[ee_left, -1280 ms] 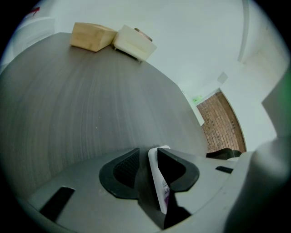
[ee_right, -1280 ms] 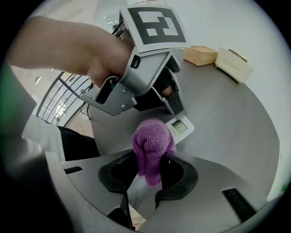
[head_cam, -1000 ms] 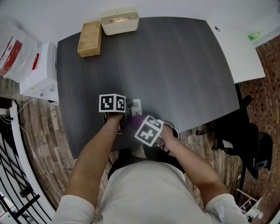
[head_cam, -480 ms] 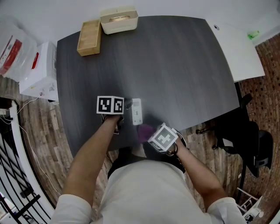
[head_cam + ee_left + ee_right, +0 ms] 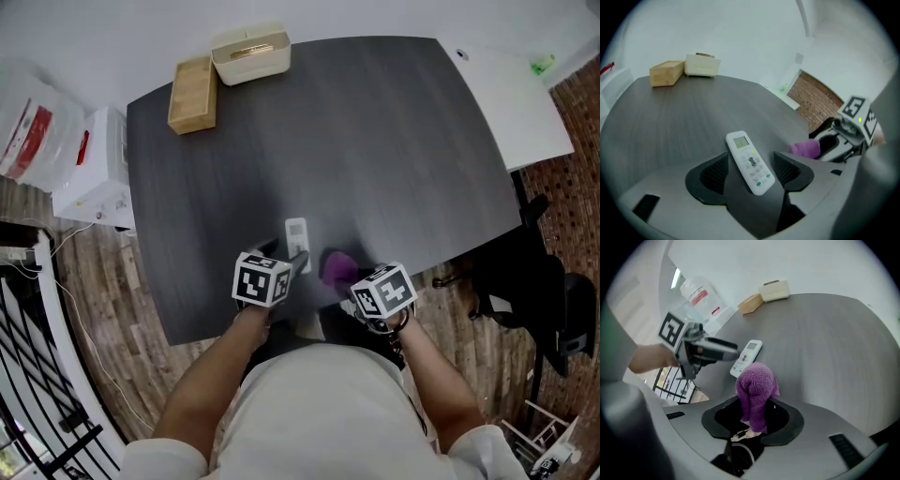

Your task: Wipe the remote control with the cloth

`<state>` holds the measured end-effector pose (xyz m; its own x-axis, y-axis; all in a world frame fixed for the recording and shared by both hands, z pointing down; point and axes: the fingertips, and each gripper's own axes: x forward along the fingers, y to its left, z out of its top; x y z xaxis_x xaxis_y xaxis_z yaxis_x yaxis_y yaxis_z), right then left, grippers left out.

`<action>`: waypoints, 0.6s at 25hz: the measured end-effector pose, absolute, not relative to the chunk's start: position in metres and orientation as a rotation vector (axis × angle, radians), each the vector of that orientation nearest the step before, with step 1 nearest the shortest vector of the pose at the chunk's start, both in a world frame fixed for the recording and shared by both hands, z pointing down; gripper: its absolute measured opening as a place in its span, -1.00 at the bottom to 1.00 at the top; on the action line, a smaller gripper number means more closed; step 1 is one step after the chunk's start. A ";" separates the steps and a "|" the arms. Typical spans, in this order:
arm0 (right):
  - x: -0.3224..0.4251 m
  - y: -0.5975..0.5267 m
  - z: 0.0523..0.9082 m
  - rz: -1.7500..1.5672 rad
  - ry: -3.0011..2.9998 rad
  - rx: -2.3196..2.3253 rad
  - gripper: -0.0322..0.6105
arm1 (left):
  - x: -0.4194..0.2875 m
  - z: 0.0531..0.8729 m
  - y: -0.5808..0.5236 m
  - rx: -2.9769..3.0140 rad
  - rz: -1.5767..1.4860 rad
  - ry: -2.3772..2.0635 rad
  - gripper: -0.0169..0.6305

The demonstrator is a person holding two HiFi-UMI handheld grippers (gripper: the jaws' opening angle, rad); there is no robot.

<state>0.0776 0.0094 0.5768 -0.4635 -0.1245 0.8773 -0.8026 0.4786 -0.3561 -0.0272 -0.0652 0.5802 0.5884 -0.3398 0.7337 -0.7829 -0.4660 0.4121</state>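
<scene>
A white remote control (image 5: 296, 242) lies flat on the dark table (image 5: 375, 141), close to its near edge. My left gripper (image 5: 287, 262) sits just behind it. In the left gripper view the remote (image 5: 750, 161) lies between the jaws of the left gripper (image 5: 751, 165). These jaws have just been opening, and their pads stand clear of the remote on both sides. My right gripper (image 5: 354, 277) is shut on a purple cloth (image 5: 336, 266), bunched to the right of the remote. The cloth (image 5: 754, 392) rises out of the right gripper (image 5: 752, 417), apart from the remote (image 5: 746, 357).
A wooden block (image 5: 192, 94) and a cream box (image 5: 249, 54) stand at the table's far left corner. A white appliance (image 5: 94, 178) sits on the floor to the left. A white tabletop (image 5: 511, 94) adjoins at the upper right, with a black chair (image 5: 548, 300) below it.
Both grippers have drawn back toward the near edge. The cloth has come off the remote and now sits to its right. The left jaws have let go of the remote.
</scene>
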 end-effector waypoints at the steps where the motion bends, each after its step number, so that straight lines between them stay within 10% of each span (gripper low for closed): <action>1: 0.083 0.006 0.577 1.033 -1.888 0.803 -0.51 | -0.020 0.585 -0.056 2.065 0.790 -0.892 -0.07; 15: 0.098 -0.009 0.577 1.076 -1.900 0.880 -0.51 | -0.003 0.591 -0.036 2.510 1.325 -0.969 -0.03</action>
